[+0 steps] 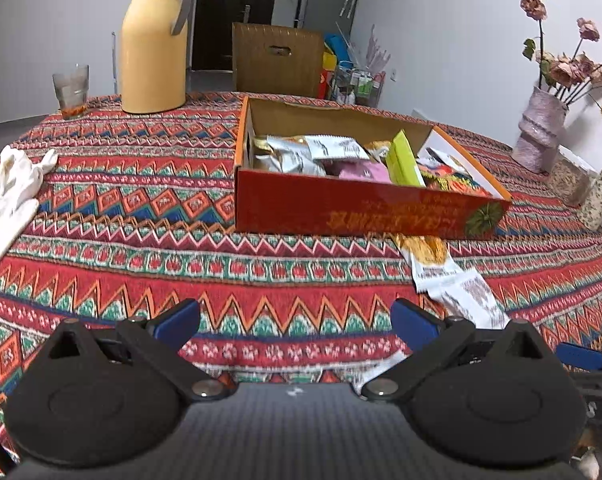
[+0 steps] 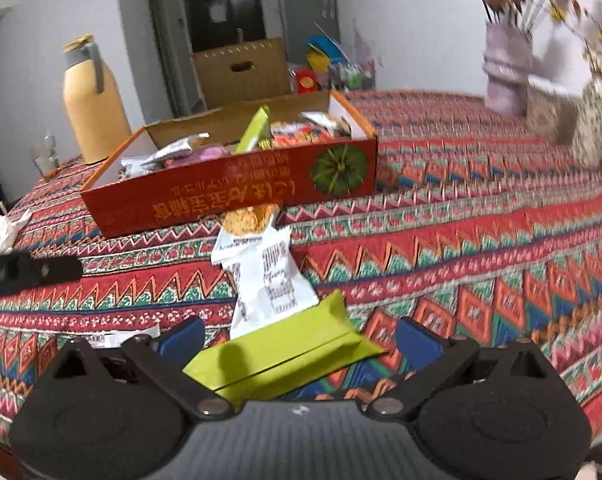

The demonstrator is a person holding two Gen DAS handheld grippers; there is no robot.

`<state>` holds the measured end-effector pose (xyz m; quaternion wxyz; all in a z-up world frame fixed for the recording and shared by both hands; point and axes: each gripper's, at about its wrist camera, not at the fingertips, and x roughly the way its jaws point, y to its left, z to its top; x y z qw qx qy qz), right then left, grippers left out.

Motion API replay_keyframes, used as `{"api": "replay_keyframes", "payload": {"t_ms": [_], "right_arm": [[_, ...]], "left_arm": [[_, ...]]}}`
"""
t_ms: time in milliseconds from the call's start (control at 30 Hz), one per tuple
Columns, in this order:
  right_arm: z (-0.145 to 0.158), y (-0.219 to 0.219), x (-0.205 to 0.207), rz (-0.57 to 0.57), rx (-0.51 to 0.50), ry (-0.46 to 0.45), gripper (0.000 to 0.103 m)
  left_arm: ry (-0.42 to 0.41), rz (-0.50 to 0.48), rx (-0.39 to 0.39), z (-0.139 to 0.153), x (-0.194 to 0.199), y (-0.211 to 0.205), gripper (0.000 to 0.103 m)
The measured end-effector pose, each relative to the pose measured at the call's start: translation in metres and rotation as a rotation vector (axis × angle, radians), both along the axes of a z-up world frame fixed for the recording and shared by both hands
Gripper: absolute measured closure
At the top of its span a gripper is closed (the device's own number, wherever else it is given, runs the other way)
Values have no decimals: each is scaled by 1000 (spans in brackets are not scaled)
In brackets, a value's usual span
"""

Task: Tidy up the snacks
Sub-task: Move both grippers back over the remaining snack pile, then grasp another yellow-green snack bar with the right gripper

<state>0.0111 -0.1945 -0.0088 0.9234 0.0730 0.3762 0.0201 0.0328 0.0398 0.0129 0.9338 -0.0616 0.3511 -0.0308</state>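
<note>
Patterned tablecloth surface; red snack box at frame centre, mostly filled with packets.
Remaining, by my judgement: white packet below the box, green packet between the spread, empty right tool. Left tool spread, empty.

Tabletop under patterned cloth carries: box centre, flask and glass upper left, gloves left edge, vases right, white packet and green packet lower centre.
</note>
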Motion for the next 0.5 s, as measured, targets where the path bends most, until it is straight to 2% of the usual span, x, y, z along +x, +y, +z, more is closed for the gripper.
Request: {"api": "replay_keyframes", "payload": {"t_ms": [133,400,500], "right_arm": [[-10,10,7,-17,15,51,7],[-7,18,7,1,11,42,15],[-9,19,13,-17,21,50,13]], "left_arm": [[13,-8,-19,-7,-6,4,0],[27,-18,-49,-12,-12,7,0],[33,-22,-47,-13,-12,4,0]]}}
